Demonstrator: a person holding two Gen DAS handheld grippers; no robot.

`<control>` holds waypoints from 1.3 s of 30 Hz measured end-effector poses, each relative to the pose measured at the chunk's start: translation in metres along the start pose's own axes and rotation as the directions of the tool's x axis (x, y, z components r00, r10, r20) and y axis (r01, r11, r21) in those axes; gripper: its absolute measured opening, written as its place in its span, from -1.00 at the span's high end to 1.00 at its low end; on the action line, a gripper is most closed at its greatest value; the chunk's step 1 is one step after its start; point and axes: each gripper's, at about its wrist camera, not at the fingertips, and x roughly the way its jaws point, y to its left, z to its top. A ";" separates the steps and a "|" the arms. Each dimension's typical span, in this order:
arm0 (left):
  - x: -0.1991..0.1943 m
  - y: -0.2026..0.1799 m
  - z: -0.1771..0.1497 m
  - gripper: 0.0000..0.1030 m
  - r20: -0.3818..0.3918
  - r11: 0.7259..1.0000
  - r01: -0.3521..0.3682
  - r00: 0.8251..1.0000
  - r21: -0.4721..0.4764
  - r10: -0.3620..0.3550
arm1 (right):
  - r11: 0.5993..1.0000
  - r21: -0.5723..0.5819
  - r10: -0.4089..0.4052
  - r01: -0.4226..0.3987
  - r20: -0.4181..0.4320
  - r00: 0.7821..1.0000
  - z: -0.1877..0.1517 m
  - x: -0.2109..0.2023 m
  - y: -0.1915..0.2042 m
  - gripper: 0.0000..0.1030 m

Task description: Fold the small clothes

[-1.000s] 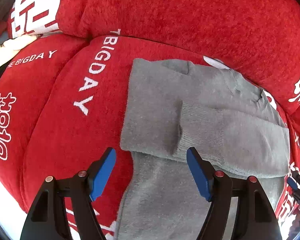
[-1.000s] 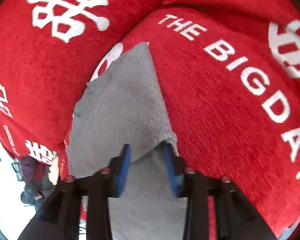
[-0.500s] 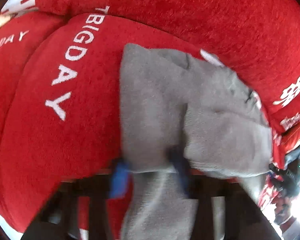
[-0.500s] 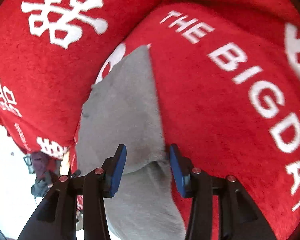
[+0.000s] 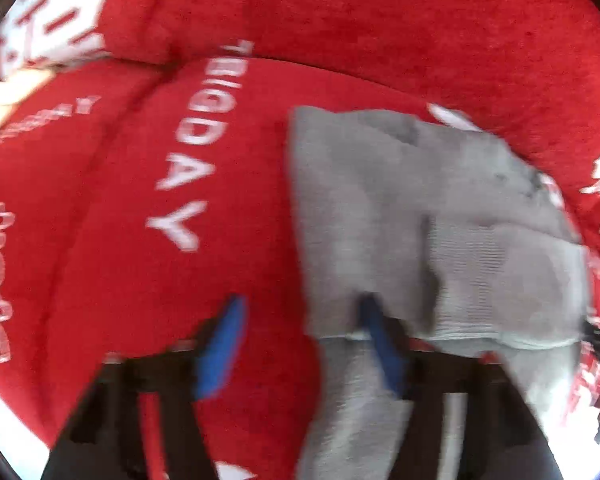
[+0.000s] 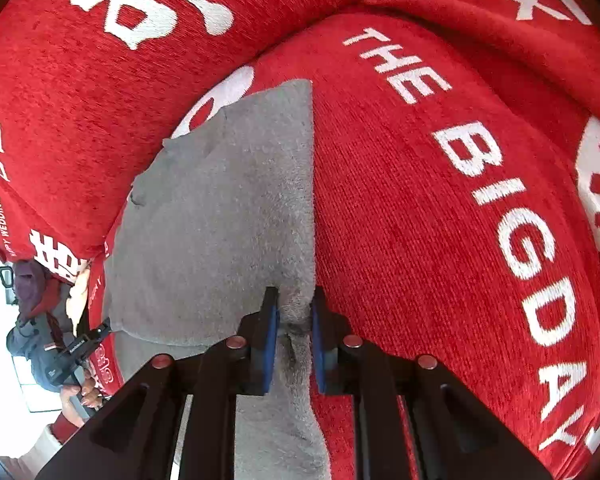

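A grey knit garment [image 5: 400, 208] lies partly folded on a red sofa seat, its ribbed sleeve cuff [image 5: 500, 280] laid across the body. The left wrist view is blurred. My left gripper [image 5: 300, 332] is open at the garment's near left edge: the right finger [image 5: 380, 344] presses into the grey cloth, the left finger [image 5: 224, 344] is over the red cushion. In the right wrist view the garment [image 6: 220, 220] runs away from me. My right gripper [image 6: 294, 320] is shut on a pinch of its right edge.
The red sofa cushion [image 6: 440, 220] bears white lettering "THE BIG DAY". The red backrest [image 5: 380, 20] rises behind the garment. A person's hand with the other gripper [image 6: 76, 348] shows at the lower left of the right wrist view.
My right gripper has closed on the garment's right edge. My left gripper has shifted left, so its left finger now lies off the cloth over the red cushion.
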 end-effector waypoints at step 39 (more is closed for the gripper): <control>-0.047 -0.111 -0.080 -0.99 -0.122 0.970 -0.057 0.989 0.237 0.088 | 0.982 -0.077 -0.174 0.170 -0.046 0.984 -0.091 -0.044 0.060 -0.47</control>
